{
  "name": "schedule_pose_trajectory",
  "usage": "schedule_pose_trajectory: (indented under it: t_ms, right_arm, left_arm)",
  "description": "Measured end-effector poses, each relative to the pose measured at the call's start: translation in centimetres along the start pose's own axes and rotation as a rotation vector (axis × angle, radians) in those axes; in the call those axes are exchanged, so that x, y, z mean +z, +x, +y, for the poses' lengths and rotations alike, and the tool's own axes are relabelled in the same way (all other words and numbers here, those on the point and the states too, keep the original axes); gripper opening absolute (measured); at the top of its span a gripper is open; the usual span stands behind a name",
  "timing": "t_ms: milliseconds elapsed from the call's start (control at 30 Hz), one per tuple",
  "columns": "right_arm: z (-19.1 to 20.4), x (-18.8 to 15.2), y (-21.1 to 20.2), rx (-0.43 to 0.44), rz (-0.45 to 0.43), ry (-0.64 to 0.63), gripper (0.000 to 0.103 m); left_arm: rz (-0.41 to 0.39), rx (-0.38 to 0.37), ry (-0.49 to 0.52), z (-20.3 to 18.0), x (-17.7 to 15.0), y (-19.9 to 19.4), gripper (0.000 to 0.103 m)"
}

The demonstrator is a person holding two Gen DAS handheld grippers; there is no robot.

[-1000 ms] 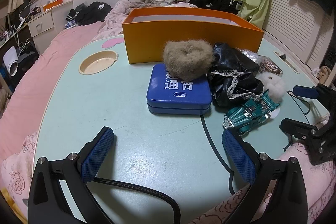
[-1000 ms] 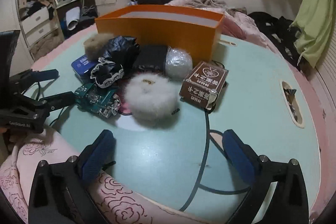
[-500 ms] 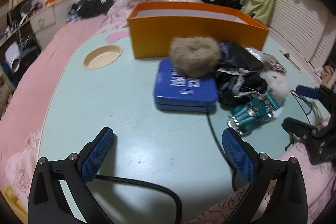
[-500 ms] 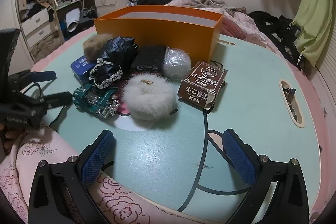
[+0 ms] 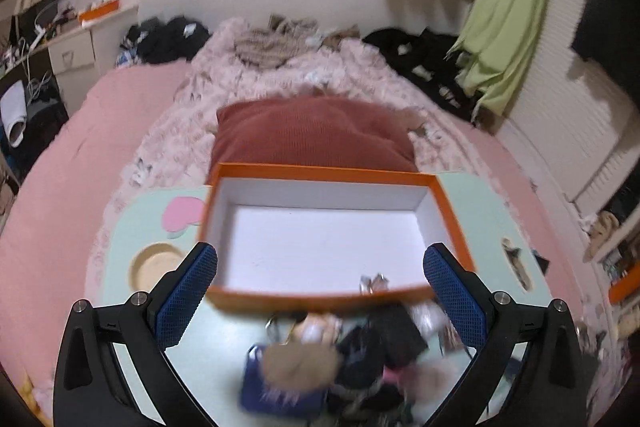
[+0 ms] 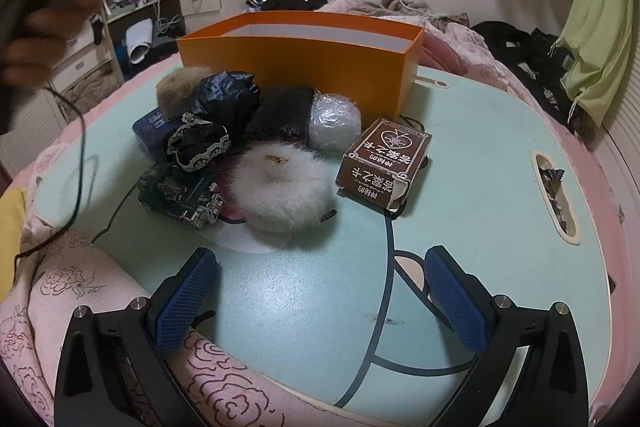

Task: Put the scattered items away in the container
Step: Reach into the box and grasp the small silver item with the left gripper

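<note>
An orange box [image 6: 304, 55] with a white inside stands at the back of the pale green table [image 6: 480, 155]. In front of it lie a white fluffy ball [image 6: 280, 187], a brown card box [image 6: 384, 159], a green toy car [image 6: 180, 191], a blue tin [image 6: 154, 131], a brown fur ball [image 6: 180, 87], black lace cloth [image 6: 216, 123] and a bubble-wrapped bundle [image 6: 334, 125]. My left gripper [image 5: 320, 303] is open, high above the box [image 5: 320, 231], looking down into it; the items below are blurred. My right gripper [image 6: 320, 299] is open and empty, low at the table's front edge.
A pink floral quilt [image 6: 100, 307] lies at the front left edge. A round cup hole [image 5: 156, 267] is at the table's left, a slot [image 6: 554, 195] at its right. A red cushion [image 5: 316, 139] sits behind the box. Black cables cross the table.
My left gripper has risen sharply and moved forward, from low at the table's near edge to above the orange box. My right gripper has moved slightly closer to the items.
</note>
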State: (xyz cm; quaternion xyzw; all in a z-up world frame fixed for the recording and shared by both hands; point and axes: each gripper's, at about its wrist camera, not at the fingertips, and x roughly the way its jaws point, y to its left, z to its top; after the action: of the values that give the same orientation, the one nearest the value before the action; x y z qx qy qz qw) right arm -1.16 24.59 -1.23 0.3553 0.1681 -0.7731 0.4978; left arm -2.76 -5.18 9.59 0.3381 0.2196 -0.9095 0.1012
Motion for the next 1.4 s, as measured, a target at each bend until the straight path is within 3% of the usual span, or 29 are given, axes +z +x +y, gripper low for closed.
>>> schedule_pose_trajectory:
  t_ms: [200, 267, 567, 667, 733, 867, 933, 1033, 1167, 1233, 1267, 1400]
  right_arm:
    - [-0.1, 0.0, 0.0, -0.003, 0.000, 0.004, 0.103]
    - [-0.1, 0.0, 0.0, -0.004, 0.000, 0.005, 0.103]
    - [-0.3, 0.0, 0.1, -0.010, -0.001, 0.013, 0.103]
    - [-0.4, 0.0, 0.1, -0.012, -0.001, 0.014, 0.103]
    - [-0.4, 0.0, 0.1, -0.012, -0.001, 0.015, 0.103]
    - [-0.4, 0.0, 0.1, -0.014, -0.001, 0.017, 0.103]
    - [-0.4, 0.0, 0.1, -0.015, -0.002, 0.018, 0.103]
    - [-0.4, 0.0, 0.1, -0.016, -0.002, 0.020, 0.103]
    - [-0.5, -0.1, 0.1, -0.018, -0.003, 0.023, 0.103]
    - [-0.5, -0.1, 0.0, -0.018, -0.004, 0.023, 0.103]
    - [-0.5, -0.1, 0.1, -0.019, -0.003, 0.023, 0.103]
    - [-0.6, -0.1, 0.1, -0.020, -0.003, 0.025, 0.103]
  left_arm:
    - [0.133, 0.106, 0.024, -1.7, -1.8, 6.2, 0.103]
    - [0.112, 0.138, 0.047, -2.0, -2.5, 6.5, 0.103]
    - [0.120, 0.131, 0.040, -2.2, -2.5, 6.8, 0.103]
    - [0.155, 0.121, 0.037, -2.2, -2.1, 7.2, 0.102]
    - [0.227, 0.088, 0.032, -2.4, -1.4, 7.9, 0.092]
    - [0.461, -0.002, 0.000, -3.2, 0.2, 10.2, 0.063]
    - [0.531, -0.002, 0.013, -4.0, 0.6, 11.4, 0.061]
    - [0.625, 0.011, 0.057, -5.4, 0.1, 13.2, 0.046]
    - [0.626, 0.077, 0.129, -7.0, -0.2, 13.7, 0.036]
    - [0.620, 0.072, 0.168, -7.7, -0.5, 13.5, 0.020]
    - [0.624, 0.065, 0.178, -7.8, -0.6, 13.3, 0.005]
    - [0.626, 0.022, 0.187, -7.1, -0.7, 12.9, 0.000]
